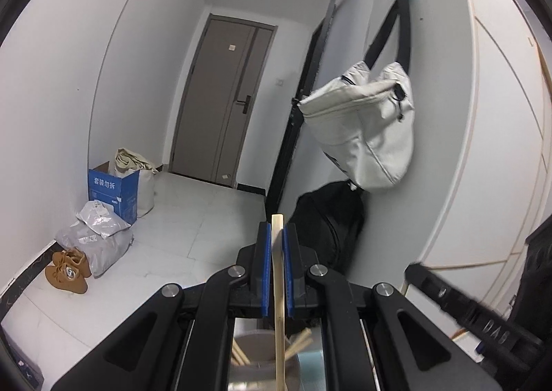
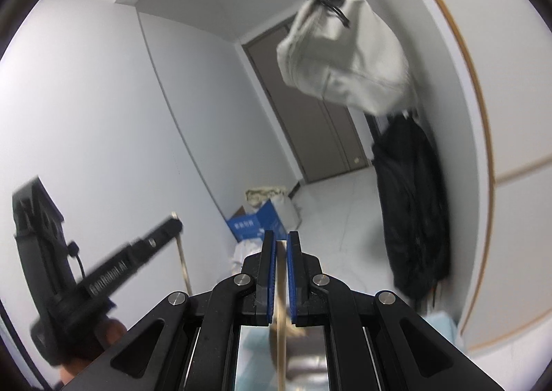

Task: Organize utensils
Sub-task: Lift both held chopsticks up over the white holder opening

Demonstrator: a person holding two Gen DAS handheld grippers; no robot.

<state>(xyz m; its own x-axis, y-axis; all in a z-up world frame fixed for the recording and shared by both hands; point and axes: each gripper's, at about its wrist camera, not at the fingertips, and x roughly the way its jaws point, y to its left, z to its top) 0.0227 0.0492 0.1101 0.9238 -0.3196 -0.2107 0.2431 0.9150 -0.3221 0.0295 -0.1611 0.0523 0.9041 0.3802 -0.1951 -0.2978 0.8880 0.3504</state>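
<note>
My left gripper (image 1: 277, 230) is shut on a pale wooden chopstick (image 1: 278, 287), which stands upright between the blue pads. Its lower end reaches down into a grey round holder (image 1: 257, 368) that has several more chopsticks (image 1: 297, 346) leaning in it. My right gripper (image 2: 281, 241) is also shut on a thin wooden chopstick (image 2: 281, 315), held upright above the blurred grey holder (image 2: 303, 361). Each gripper shows in the other's view: the right gripper (image 1: 419, 270) at the right edge, the left gripper (image 2: 174, 223) at the left with its chopstick (image 2: 181, 254).
A white bag (image 1: 365, 121) hangs on the wall ahead, with a black bag (image 1: 331, 218) below it. A blue box (image 1: 115, 191), grey parcels (image 1: 95, 239) and brown shoes (image 1: 67, 272) lie on the floor at left. A brown door (image 1: 224, 101) is far back. A light blue surface (image 2: 440, 323) lies beneath the holder.
</note>
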